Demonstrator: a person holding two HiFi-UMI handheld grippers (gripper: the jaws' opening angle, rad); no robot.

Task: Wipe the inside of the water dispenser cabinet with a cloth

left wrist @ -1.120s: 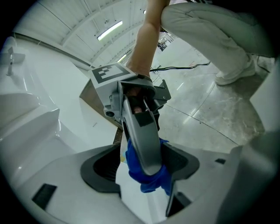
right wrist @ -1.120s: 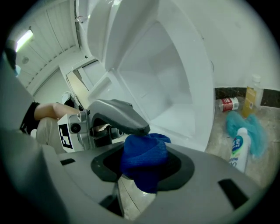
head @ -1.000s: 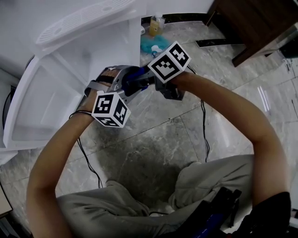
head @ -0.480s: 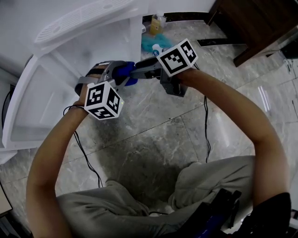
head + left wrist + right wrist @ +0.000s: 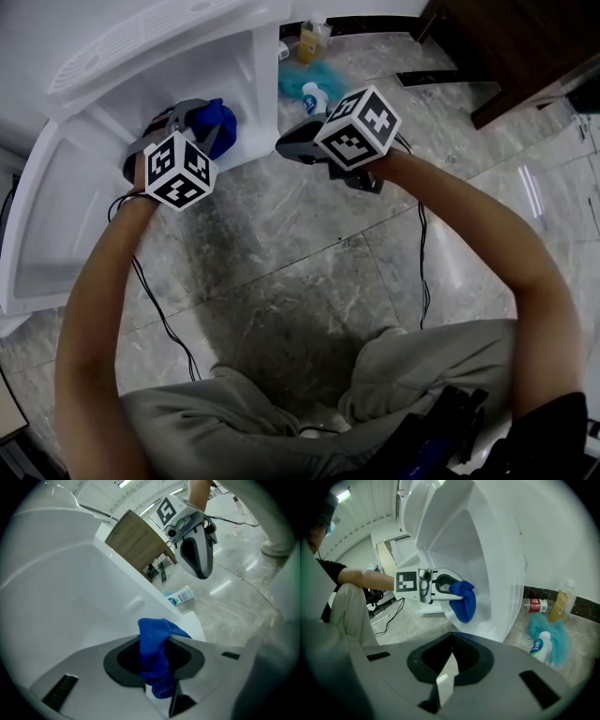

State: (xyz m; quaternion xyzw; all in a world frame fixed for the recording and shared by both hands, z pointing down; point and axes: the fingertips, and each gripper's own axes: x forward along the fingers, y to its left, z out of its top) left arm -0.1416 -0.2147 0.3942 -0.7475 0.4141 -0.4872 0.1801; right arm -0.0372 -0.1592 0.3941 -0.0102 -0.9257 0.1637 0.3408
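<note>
The white water dispenser cabinet [image 5: 112, 122] stands open at the upper left, its door [image 5: 47, 225] swung out. My left gripper [image 5: 211, 127] reaches into the opening. Its jaws have just been closing and are shut on a bunched blue cloth [image 5: 217, 124]. In the left gripper view the cloth [image 5: 157, 639] sticks up between the jaws in front of the white inner wall [image 5: 70, 588]. My right gripper [image 5: 286, 145] hovers over the floor right of the cabinet, shut and empty. The right gripper view shows the left gripper [image 5: 457, 592] with the cloth [image 5: 465, 603] at the cabinet [image 5: 487, 550].
A white bottle with a blue label [image 5: 314, 97] lies on a teal rag [image 5: 298, 82] beside the cabinet, with a yellow bottle [image 5: 311, 39] behind it. Dark wooden furniture [image 5: 506, 47] stands at the upper right. Cables [image 5: 417, 253] trail over the grey stone floor.
The two grippers were together over the floor with the cloth between them. The left one has carried the cloth up and left into the cabinet; the right one stayed back, jaws shut.
</note>
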